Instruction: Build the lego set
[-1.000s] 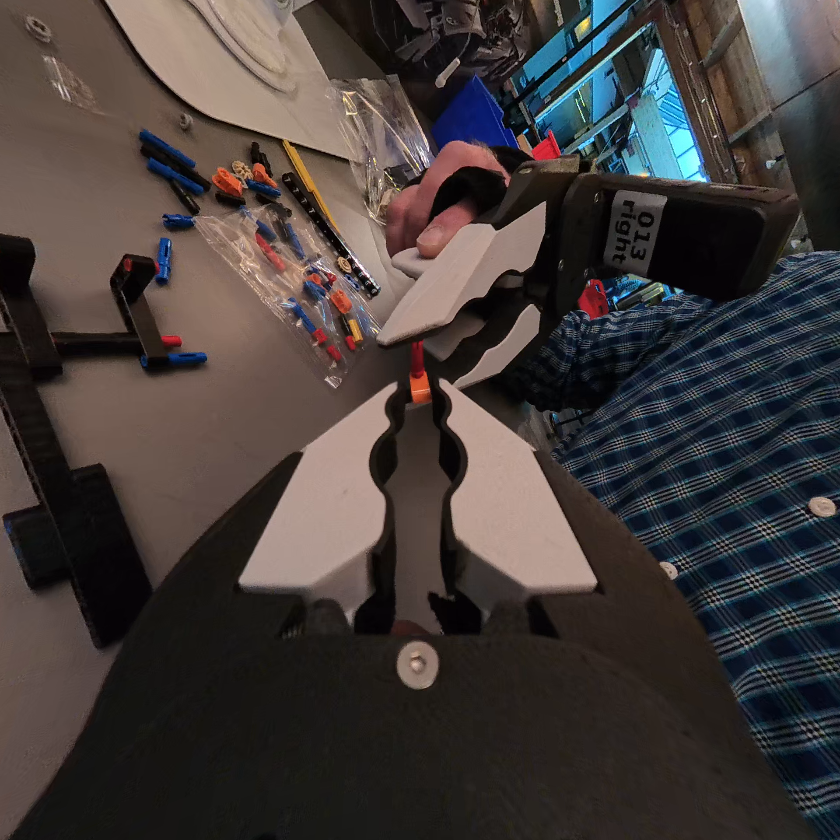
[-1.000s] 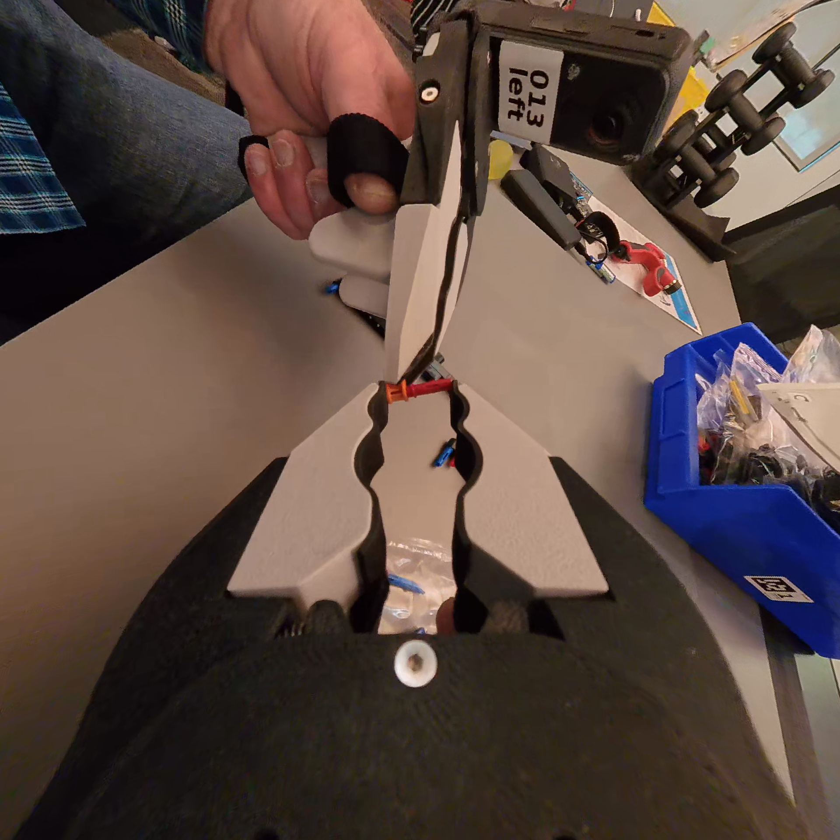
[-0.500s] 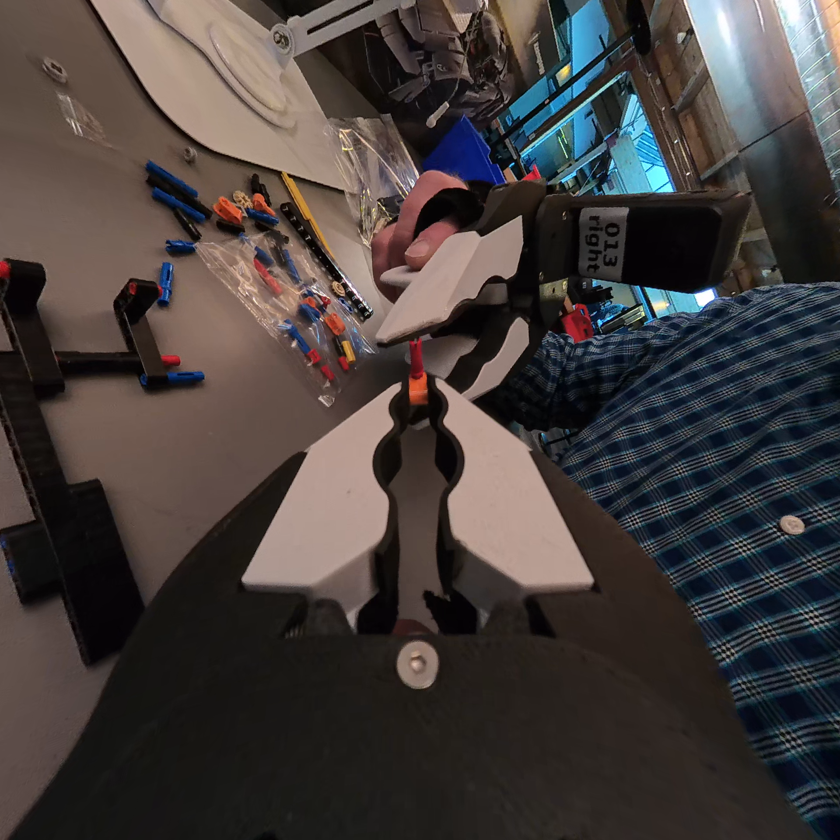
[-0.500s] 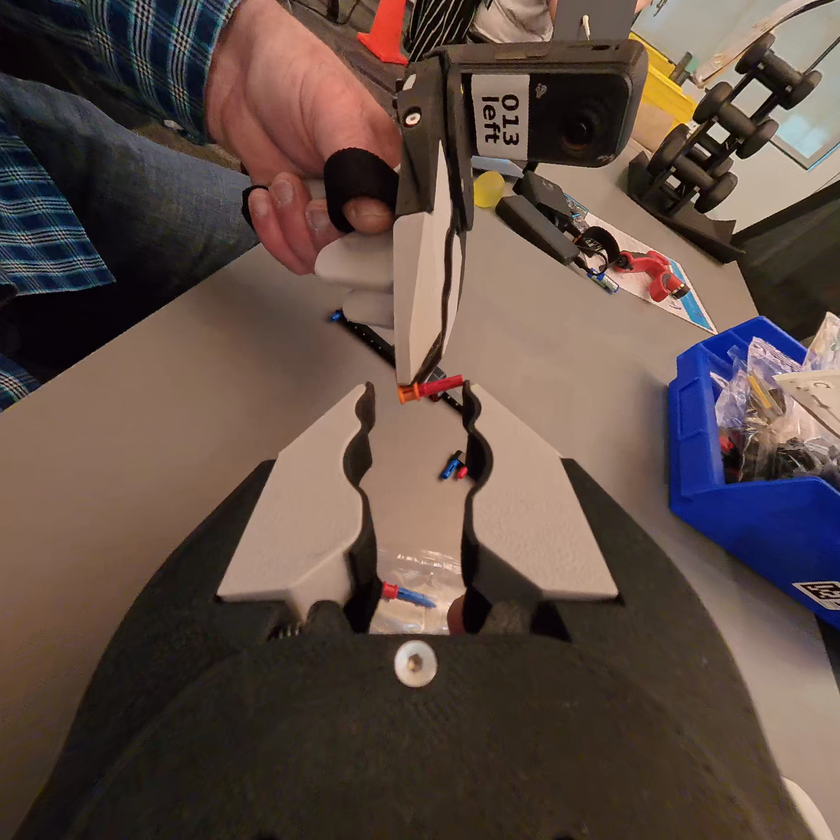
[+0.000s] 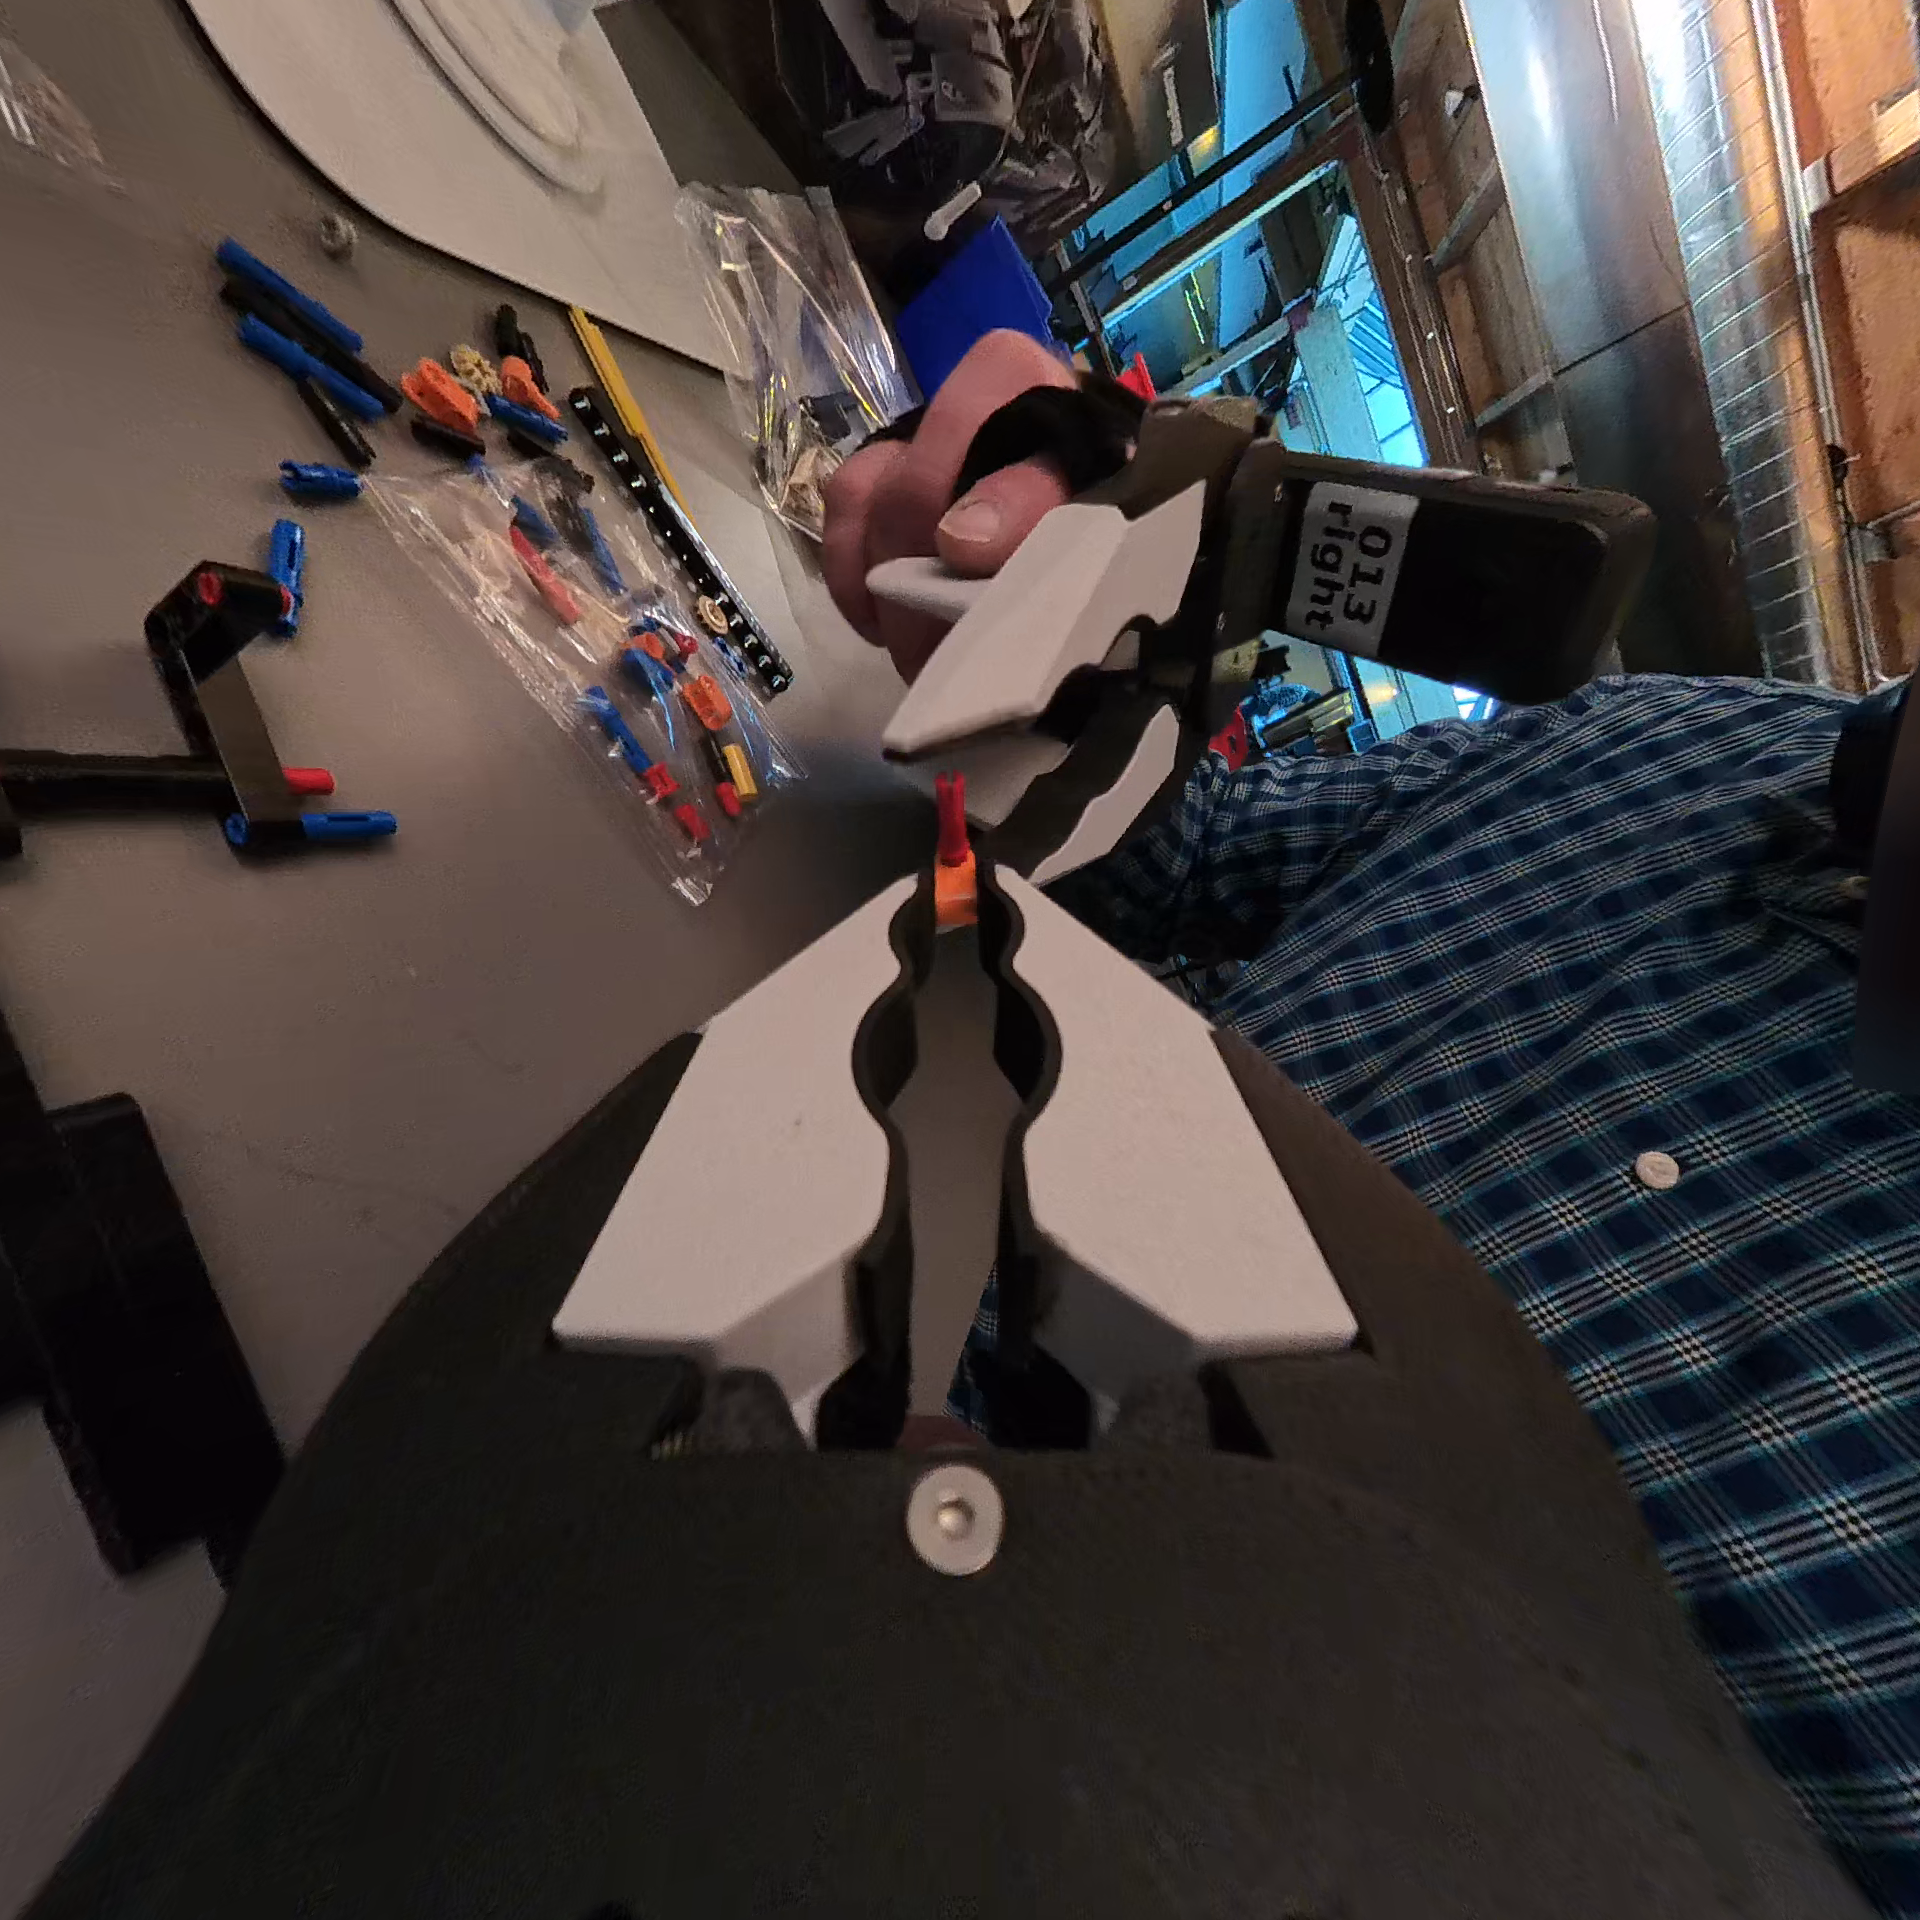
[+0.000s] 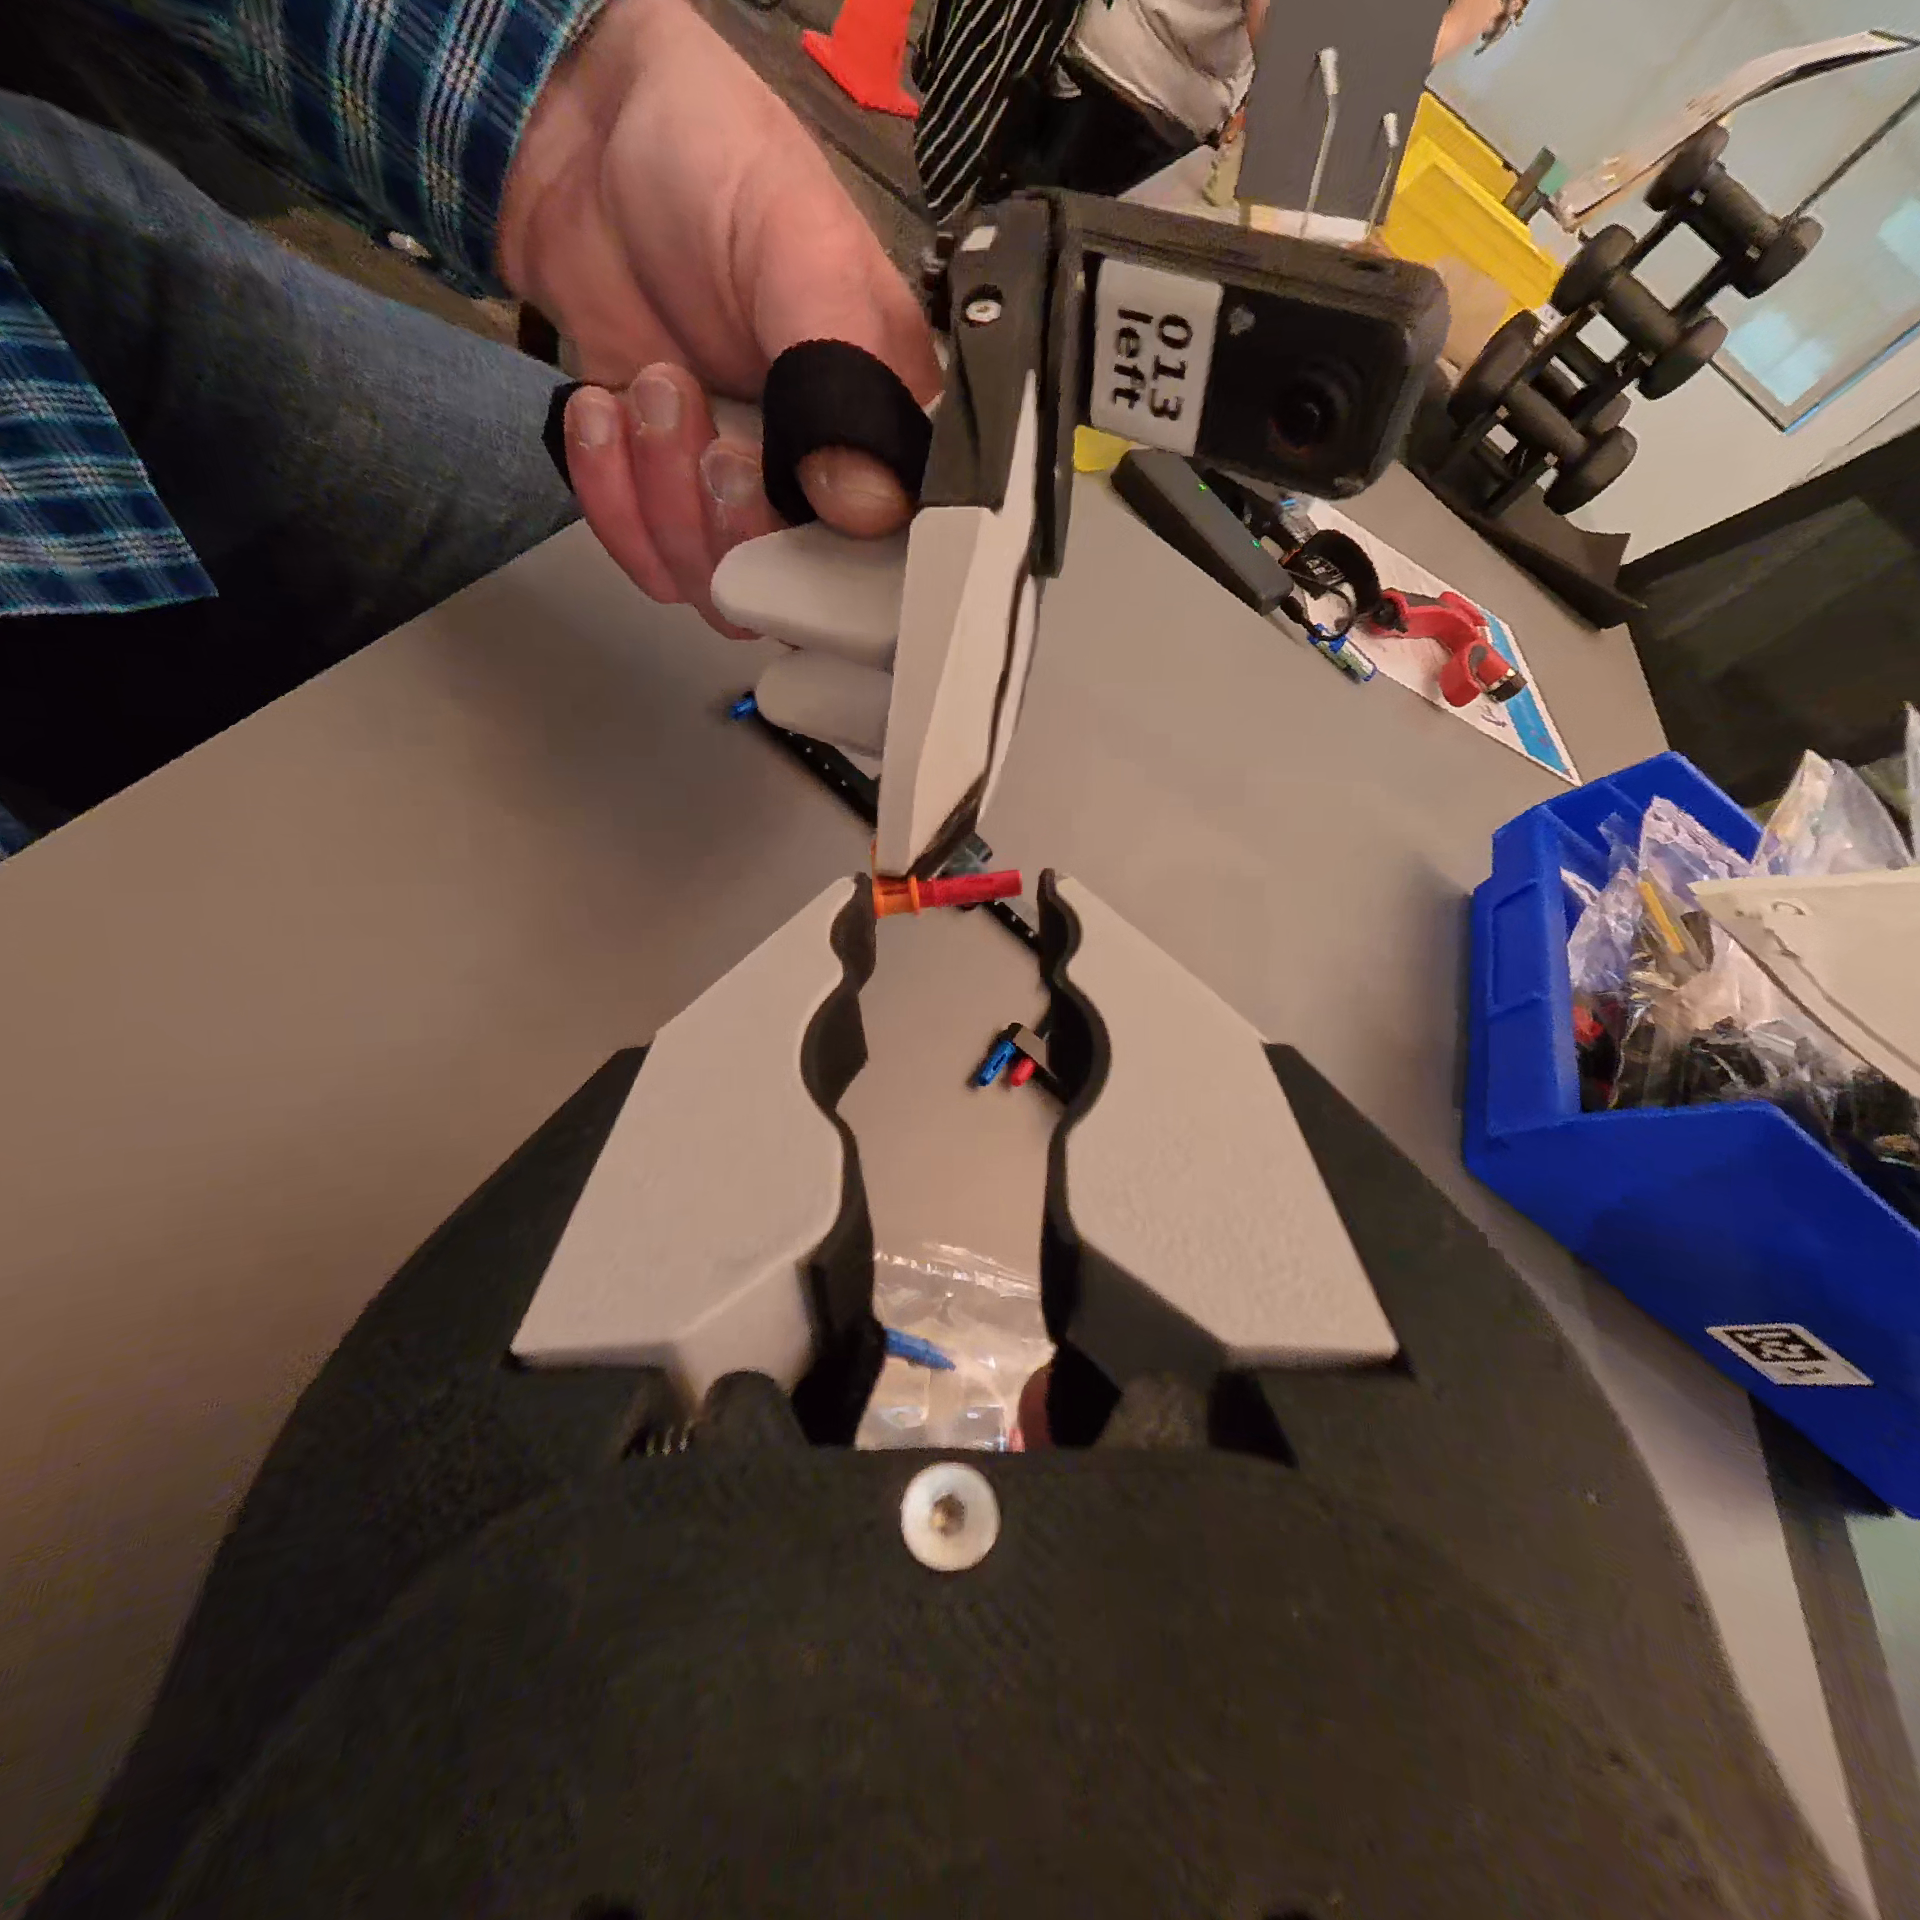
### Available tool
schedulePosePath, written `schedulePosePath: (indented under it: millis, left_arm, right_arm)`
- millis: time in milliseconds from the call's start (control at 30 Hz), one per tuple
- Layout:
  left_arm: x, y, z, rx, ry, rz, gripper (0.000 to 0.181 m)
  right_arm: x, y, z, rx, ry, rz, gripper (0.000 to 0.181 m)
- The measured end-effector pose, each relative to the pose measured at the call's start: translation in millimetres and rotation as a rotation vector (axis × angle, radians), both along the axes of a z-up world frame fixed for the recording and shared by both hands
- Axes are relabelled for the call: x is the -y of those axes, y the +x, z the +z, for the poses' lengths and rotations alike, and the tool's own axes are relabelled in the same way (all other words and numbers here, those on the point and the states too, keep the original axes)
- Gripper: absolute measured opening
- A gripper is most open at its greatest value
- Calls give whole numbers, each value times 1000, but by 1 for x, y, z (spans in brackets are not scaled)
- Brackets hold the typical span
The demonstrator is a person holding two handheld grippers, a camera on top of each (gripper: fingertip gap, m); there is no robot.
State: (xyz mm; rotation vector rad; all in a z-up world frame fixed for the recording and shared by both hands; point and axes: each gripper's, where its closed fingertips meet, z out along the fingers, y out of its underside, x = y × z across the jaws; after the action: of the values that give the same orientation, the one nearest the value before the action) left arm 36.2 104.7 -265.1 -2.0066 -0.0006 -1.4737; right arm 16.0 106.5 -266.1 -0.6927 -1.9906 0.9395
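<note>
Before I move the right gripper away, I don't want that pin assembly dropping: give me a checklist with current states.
1. Left gripper shut on the orange connector: ok.
2. Red pin seated in the connector: ok; it sticks straight out of it.
3. Right gripper open: ok.
4. Right gripper clear of the pin: cannot tell; the pin lies between its tips.
5. Table beneath to catch a drop: ok.

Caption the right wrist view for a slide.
Left hand-held gripper pinches an orange-and-red pin between the open right hand-held gripper's fingertips.
</note>
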Motion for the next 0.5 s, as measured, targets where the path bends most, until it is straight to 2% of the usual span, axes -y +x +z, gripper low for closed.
schedulePosePath:
  millis: [267, 500]
  left_arm:
    - [2, 6, -2, -33, -5, -33, 6]
    - [1, 4, -4, -48, -1, 6, 5]
  right_arm:
    - [5, 5, -4, 22, 44, 29, 22]
    - [4, 5, -7, 35, 42, 13, 20]
